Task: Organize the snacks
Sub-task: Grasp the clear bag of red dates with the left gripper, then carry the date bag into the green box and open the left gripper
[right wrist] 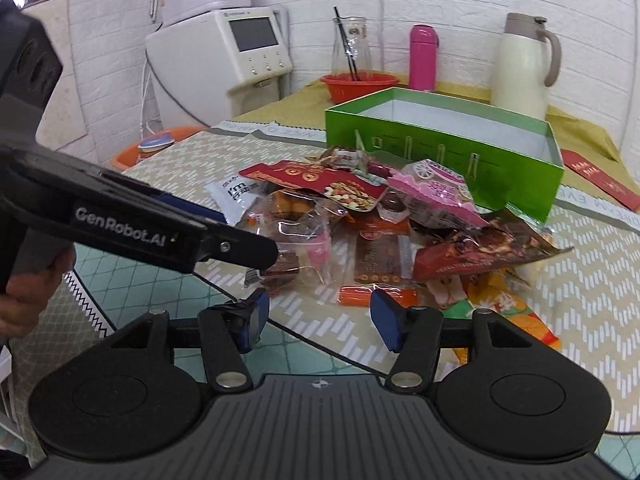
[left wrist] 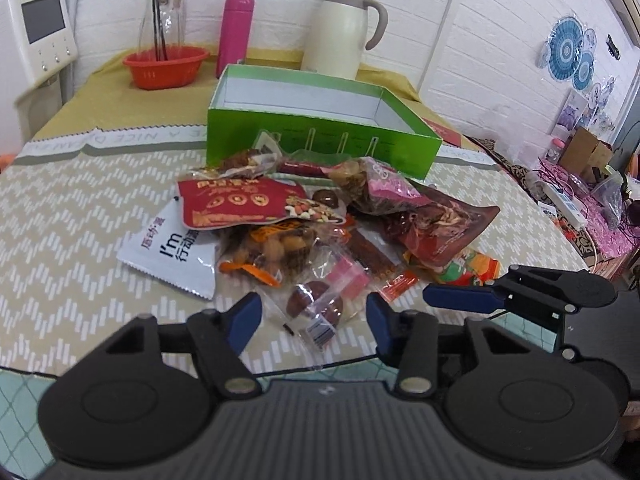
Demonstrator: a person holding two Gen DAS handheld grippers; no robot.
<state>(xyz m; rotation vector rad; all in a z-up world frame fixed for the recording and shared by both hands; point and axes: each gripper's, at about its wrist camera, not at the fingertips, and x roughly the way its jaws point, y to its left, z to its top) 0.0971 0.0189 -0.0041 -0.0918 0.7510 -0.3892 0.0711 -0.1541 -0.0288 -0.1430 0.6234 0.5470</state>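
Observation:
A heap of snack packets (left wrist: 304, 216) lies on the patterned tablecloth in front of an open green box (left wrist: 320, 136), whose white inside shows nothing in it. My left gripper (left wrist: 314, 320) stands open at the near edge of the heap, with a clear packet of dark dates (left wrist: 316, 306) between its blue pads (left wrist: 246, 320); I see no pad pressing on it. In the right wrist view my right gripper (right wrist: 318, 320) is open with nothing between its fingers, just short of a small orange packet (right wrist: 360, 295). The same heap (right wrist: 380, 216) and green box (right wrist: 440, 148) lie beyond it.
Behind the box stand an orange basket (left wrist: 166, 66), a glass carafe (left wrist: 162, 16), a pink bottle (left wrist: 235, 32) and a cream thermos jug (left wrist: 344, 28). A white appliance (right wrist: 248, 52) stands left of the table. A person's hand (right wrist: 24, 292) holds the left gripper's handle.

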